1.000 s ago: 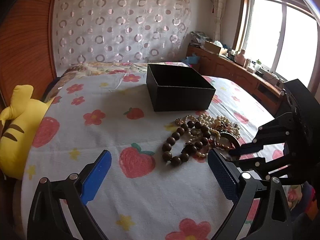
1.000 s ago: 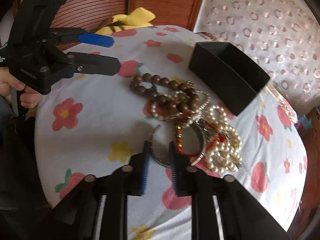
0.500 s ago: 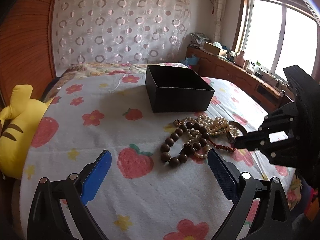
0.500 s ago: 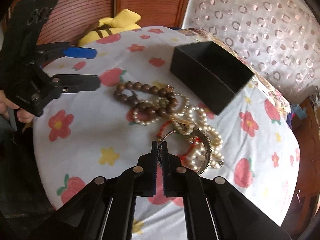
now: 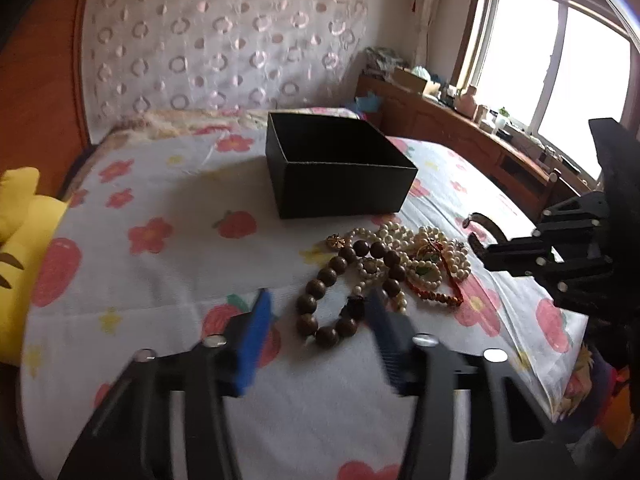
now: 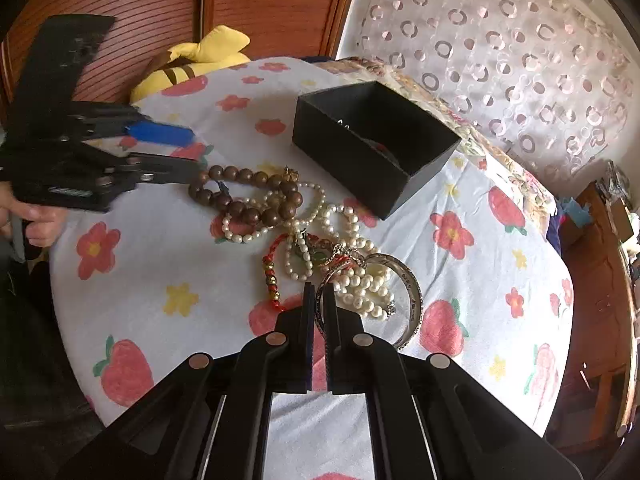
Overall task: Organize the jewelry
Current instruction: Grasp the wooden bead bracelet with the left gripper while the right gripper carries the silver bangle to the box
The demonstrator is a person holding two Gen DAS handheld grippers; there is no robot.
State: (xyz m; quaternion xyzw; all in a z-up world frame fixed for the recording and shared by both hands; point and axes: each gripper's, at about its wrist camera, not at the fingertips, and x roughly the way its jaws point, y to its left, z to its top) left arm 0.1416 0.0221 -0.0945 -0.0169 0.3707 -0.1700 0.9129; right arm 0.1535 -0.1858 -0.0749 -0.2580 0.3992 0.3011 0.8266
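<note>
A pile of jewelry lies on the flowered bedspread in front of a black open box [image 5: 340, 172] [image 6: 372, 144]. It holds a brown wooden bead bracelet [image 5: 344, 284] [image 6: 244, 196], pearl strands [image 5: 404, 240] [image 6: 360, 280] and a red bead string [image 6: 272, 276]. My right gripper [image 6: 319, 292] is shut on a silver bangle [image 6: 412, 288] and holds it above the bed; it also shows in the left wrist view [image 5: 480, 248]. My left gripper [image 5: 320, 312] [image 6: 188, 156] is open, its blue-padded fingers straddling the near end of the wooden bead bracelet.
A yellow striped plush toy [image 5: 24, 264] [image 6: 192, 64] lies at the bed's left edge by the wooden headboard [image 6: 180, 8]. A wooden cabinet with clutter [image 5: 460, 120] stands under the window. A patterned curtain [image 5: 224, 40] hangs behind the bed.
My right gripper closed on the silver bangle and lifted it off the pile. My left gripper moved forward to the wooden bead bracelet and its fingers narrowed.
</note>
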